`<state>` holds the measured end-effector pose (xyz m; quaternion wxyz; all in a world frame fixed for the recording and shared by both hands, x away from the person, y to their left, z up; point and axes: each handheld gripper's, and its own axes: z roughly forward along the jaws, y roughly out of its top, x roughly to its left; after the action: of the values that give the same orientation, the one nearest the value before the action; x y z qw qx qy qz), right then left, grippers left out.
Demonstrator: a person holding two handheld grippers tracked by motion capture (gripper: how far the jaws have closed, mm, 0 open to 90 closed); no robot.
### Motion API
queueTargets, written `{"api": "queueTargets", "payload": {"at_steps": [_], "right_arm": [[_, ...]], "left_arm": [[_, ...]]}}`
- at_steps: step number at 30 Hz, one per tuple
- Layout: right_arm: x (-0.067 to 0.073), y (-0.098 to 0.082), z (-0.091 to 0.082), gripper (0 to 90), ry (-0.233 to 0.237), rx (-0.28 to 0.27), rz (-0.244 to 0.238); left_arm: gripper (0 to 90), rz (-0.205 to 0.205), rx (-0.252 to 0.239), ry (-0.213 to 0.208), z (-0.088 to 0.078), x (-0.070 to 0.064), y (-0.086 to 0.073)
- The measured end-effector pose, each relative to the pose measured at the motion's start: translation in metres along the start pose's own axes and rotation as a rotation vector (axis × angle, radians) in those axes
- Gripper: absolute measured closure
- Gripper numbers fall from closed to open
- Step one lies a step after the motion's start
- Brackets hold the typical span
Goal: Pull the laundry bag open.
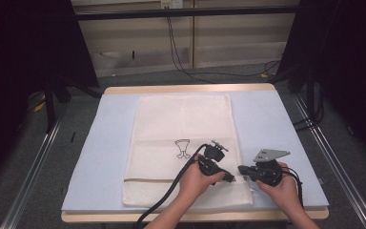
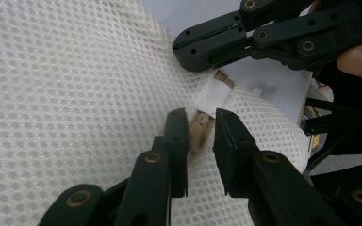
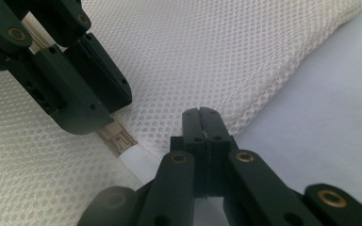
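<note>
Covering most of the wooden table (image 1: 190, 88) is a pale blue mat (image 1: 276, 124), and on it lies a white mesh laundry bag (image 1: 183, 119) with a small black drawing (image 1: 183, 148) printed near its middle. The bag sits lengthwise, its far edge toward the back of the table and its near edge close to the person's forearms. Beyond the table there is grey carpet, a pale panelled wall (image 1: 228, 33) with black cables (image 1: 181, 52) trailing down it, and dark curtains to the left and right. Metal rails run along the floor on both sides.

The left gripper (image 2: 200, 127) hovers over the near right part of the bag, its jaws slightly apart with the beige zipper pull (image 2: 201, 128) between them; the pads stand just beside the pull, and whether they press on it cannot be told. The right gripper (image 3: 201, 123) sits at the bag's near right edge, its jaws pressed together, seemingly pinching the mesh just by the white fabric tab (image 3: 139, 162) at the zipper's end. In the high view both hands hold the grippers close together, tips nearly meeting over that corner.
</note>
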<state>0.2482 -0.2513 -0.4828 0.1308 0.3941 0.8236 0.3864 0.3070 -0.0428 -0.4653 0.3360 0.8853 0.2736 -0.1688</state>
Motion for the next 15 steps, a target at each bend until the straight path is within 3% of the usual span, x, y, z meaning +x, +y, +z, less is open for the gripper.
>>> {"api": "queueTargets", "payload": {"at_steps": [3, 6, 15], "right_arm": [[-0.0004, -0.0003, -0.0003, 90.0, -0.002, -0.004, -0.001], [-0.0004, -0.0008, -0.0005, 90.0, -0.002, -0.009, -0.001], [-0.0001, -0.0007, -0.0006, 90.0, -0.004, -0.01, 0.001]], "left_arm": [[76.1, -0.012, -0.005, -0.001, 0.0009, -0.0005, 0.0], [80.1, -0.035, -0.002, -0.04, -0.0006, 0.0, -0.0005], [79.4, -0.063, -0.008, -0.035, 0.0008, 0.0015, -0.0015]]}}
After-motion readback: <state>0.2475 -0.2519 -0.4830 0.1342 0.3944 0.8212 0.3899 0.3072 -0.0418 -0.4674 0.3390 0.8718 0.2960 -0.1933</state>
